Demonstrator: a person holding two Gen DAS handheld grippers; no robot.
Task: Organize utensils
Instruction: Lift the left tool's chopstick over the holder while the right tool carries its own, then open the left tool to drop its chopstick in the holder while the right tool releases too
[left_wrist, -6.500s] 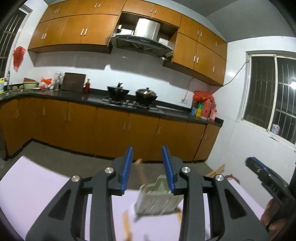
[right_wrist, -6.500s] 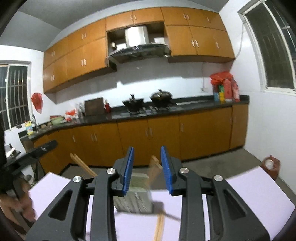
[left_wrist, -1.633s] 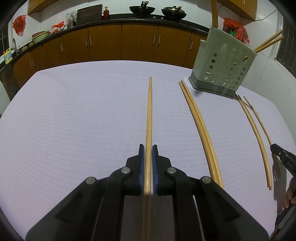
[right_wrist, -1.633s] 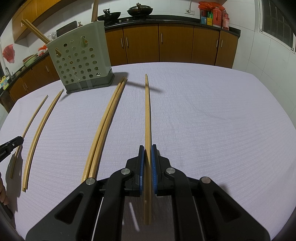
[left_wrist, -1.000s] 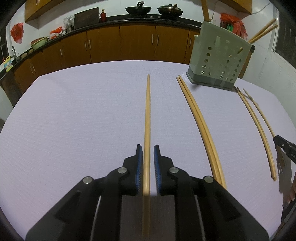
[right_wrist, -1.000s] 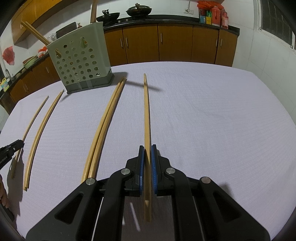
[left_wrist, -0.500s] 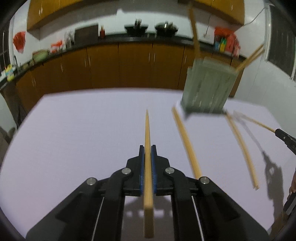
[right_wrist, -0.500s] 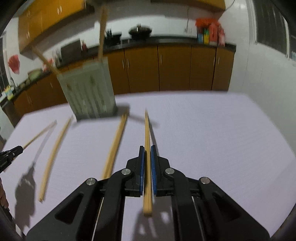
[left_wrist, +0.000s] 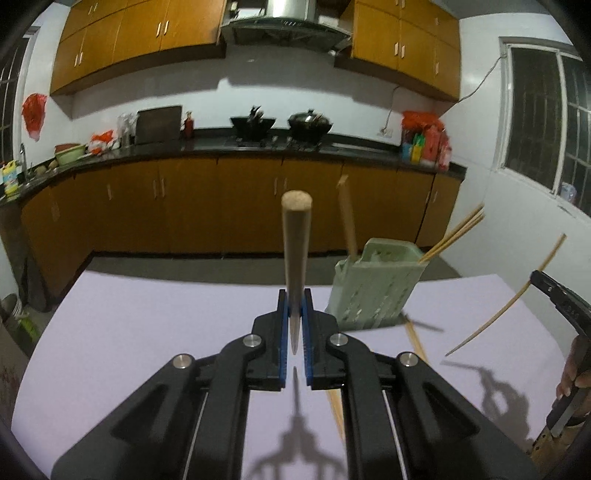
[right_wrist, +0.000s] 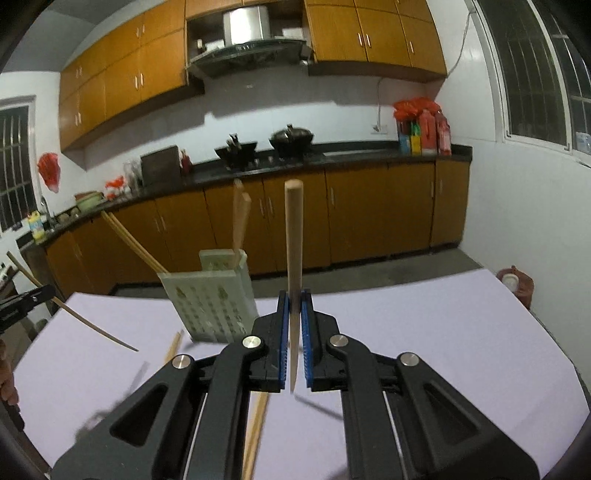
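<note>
Both tools are raised above the lavender-covered bench and tipped gently downward. The left tool is clamped on a wooden chopstick whose blunt end rises straight ahead of its tips. The right tool pinches a second chopstick the same way.

The green perforated utensil holder stands on the bench just ahead and right of the left tool; seen from the right tool it sits ahead and left. Several chopsticks already lean out of it.

The left view alone catches the right tool off to its side, a person's fingers around the handle, chopstick angled up. The right view alone shows the left tool at its far left, and loose chopsticks lying on the bench beneath its own left finger.
</note>
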